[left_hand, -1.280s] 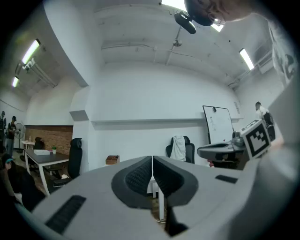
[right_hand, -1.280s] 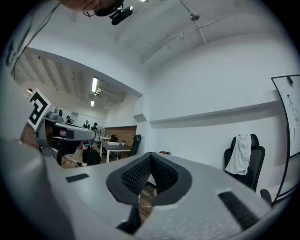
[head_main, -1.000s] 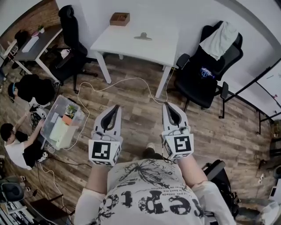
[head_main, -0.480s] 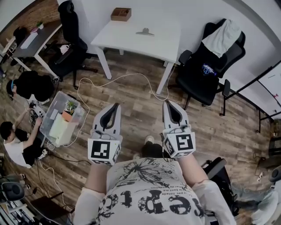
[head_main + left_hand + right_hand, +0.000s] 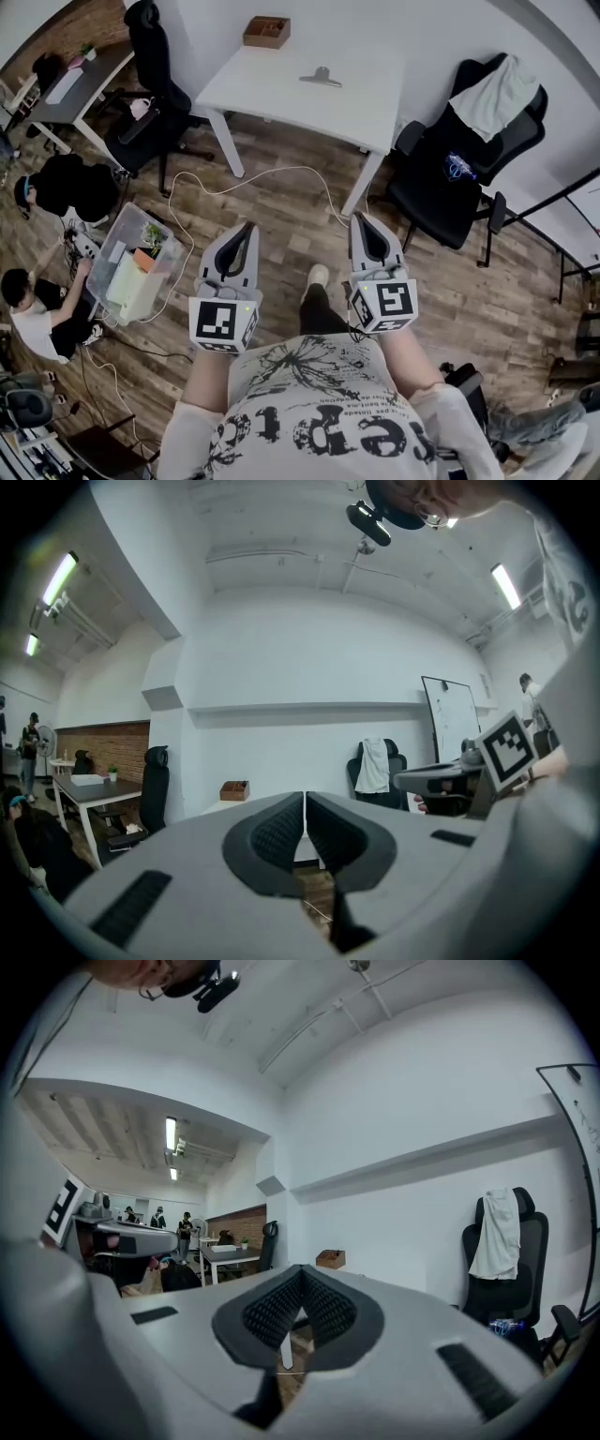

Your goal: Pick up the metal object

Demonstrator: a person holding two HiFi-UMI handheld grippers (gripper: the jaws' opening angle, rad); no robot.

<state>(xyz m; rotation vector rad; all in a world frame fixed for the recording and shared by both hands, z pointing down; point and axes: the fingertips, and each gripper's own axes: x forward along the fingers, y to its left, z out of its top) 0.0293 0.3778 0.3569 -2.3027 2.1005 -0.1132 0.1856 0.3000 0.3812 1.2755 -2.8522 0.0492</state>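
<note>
A small metal clip-like object (image 5: 321,77) lies near the middle of the white table (image 5: 281,94), far ahead of me. My left gripper (image 5: 247,227) and right gripper (image 5: 361,219) are held side by side over the wooden floor, well short of the table. Both have their jaws pressed together with nothing between them. The left gripper (image 5: 305,803) and the right gripper (image 5: 301,1279) each show shut pads in their own views. The metal object cannot be made out in either gripper view.
A wooden box (image 5: 266,31) sits at the table's far edge. A black office chair (image 5: 469,159) with a white cloth stands right of the table, another chair (image 5: 150,75) left. A cable (image 5: 253,178) crosses the floor. A clear bin (image 5: 136,267) and a seated person (image 5: 28,305) are at left.
The table and chairs have shifted in the head view as I step forward; a foot now shows between the grippers. Both grippers stay shut and level.
</note>
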